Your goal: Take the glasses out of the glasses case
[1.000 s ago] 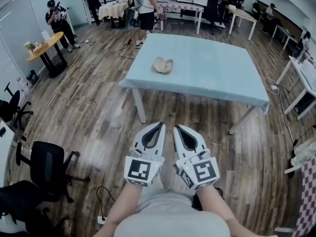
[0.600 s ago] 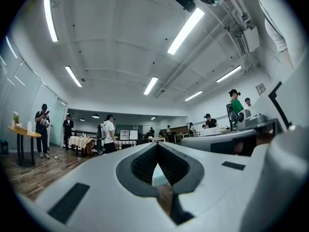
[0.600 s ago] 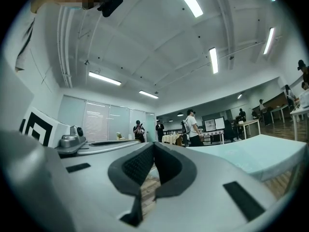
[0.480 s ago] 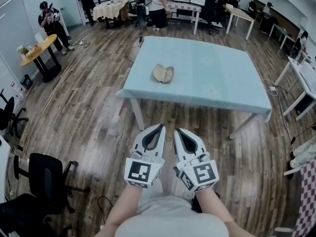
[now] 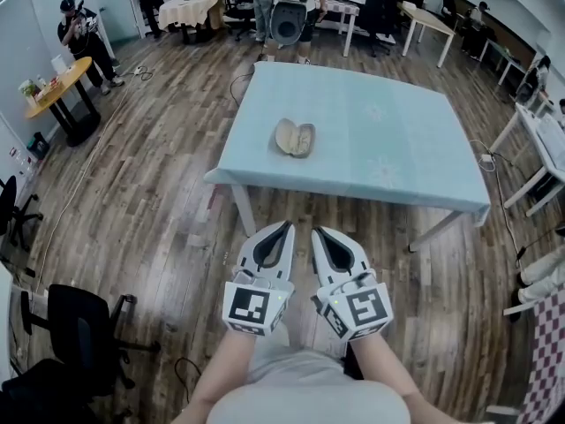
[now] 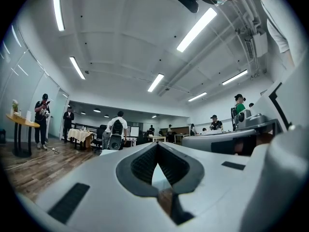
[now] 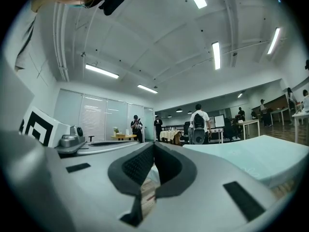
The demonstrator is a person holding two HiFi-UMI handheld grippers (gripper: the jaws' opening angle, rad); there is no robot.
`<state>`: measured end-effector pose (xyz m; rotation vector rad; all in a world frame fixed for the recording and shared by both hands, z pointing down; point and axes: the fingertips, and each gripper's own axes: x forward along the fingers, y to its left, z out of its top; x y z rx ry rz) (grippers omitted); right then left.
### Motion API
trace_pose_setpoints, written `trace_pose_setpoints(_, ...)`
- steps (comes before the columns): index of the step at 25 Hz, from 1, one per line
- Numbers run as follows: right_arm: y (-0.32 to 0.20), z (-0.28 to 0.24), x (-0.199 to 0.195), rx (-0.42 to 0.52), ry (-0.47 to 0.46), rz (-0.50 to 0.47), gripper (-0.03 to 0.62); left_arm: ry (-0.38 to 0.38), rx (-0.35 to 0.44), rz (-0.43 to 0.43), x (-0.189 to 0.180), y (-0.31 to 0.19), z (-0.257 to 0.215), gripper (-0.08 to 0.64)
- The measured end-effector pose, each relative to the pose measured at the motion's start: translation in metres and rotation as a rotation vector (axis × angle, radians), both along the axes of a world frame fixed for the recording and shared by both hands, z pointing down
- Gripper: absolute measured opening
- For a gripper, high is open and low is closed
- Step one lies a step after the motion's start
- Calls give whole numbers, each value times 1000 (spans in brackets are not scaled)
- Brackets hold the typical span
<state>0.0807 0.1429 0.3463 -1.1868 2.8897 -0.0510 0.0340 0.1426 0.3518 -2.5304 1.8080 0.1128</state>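
Observation:
A beige glasses case (image 5: 294, 138) lies open on the light blue table (image 5: 388, 140), near its left front part. Whether glasses are in it is too small to tell. My left gripper (image 5: 286, 226) and right gripper (image 5: 317, 230) are held side by side over the wooden floor, short of the table's front edge, both pointing at the table. Both are shut with nothing between the jaws. In the left gripper view the left gripper's (image 6: 157, 144) tips meet; in the right gripper view the right gripper's (image 7: 154, 144) do too, with the table (image 7: 260, 158) at the right.
A person with a backpack (image 5: 291, 7) stands at the table's far end. A black office chair (image 5: 84, 321) is at the lower left. A round wooden table (image 5: 55, 85) with a person beside it stands far left. White tables (image 5: 538, 144) line the right side.
The table and the case have come nearer in the head view. The two grippers keep their place side by side. The person with the backpack has moved to the right behind the table.

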Motion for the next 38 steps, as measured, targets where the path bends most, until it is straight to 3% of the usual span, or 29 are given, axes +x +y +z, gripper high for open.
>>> trace_pose_setpoints(16, -100, -4, -58, -4, 12, 102, 8, 2, 4, 97, -56, -105, -7, 6)
trace_pose_setpoints(29, -147, 1, -71, -28, -15, 189, 10, 11, -11, 165, -75, -154, 1, 6)
trace_pose_setpoints(35, -161, 15, -76, -79, -2, 183, 135, 14, -33, 165, -79, -166, 11, 6)
trace_pose_setpoints(38, -171, 20, -75, -90, 16, 204, 232, 16, -40, 167, -80, -174, 13, 6)
